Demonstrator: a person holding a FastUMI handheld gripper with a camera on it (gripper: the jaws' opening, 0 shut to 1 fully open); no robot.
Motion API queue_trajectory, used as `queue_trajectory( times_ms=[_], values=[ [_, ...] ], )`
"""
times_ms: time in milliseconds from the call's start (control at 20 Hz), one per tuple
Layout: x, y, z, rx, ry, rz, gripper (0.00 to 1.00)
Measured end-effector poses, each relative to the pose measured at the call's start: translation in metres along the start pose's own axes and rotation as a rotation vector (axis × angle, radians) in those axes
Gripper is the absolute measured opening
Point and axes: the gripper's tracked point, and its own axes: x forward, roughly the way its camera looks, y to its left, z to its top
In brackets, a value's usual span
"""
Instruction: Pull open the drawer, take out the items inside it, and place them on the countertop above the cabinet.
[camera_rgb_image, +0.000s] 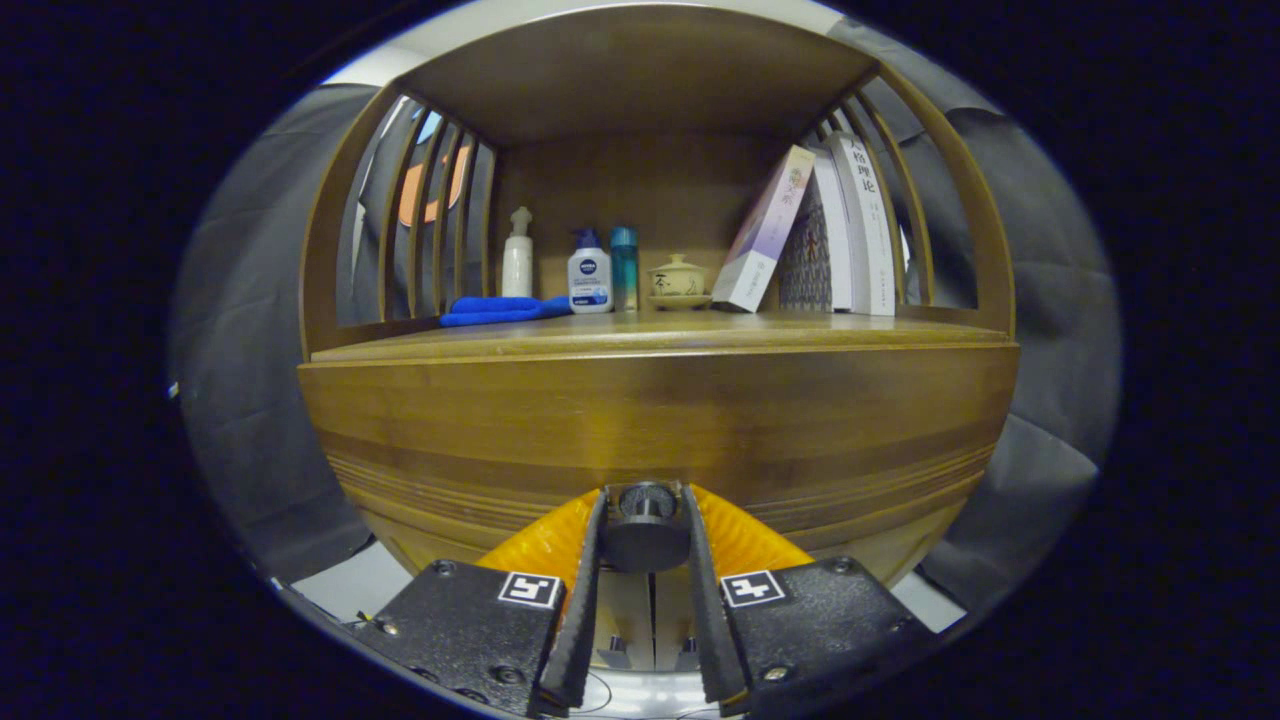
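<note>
Wooden cabinet (650, 420), countertop (660, 335) with bottles and books, gripper (646, 510) clamping drawer knob (646, 535)

The hand-held gripper (646, 520) points straight ahead and sits level, its two fingers (585, 600) running forward side by side with a narrow gap between them. Both fingertips press against the sides of a small round dark knob (646, 530), one on its left, one on its right.
</note>
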Motion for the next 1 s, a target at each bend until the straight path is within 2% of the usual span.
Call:
queue_trajectory(
  times_ms=[250, 400, 1000],
  values=[
    [-0.002, 0.0, -0.001, -0.002, 0.013, -0.016, 0.39],
    [-0.008, 0.0, -0.001, 0.001, 0.011, -0.019, 0.39],
    [-0.087, -0.001, -0.022, 0.012, 0.01, -0.013, 0.38]
  ],
)
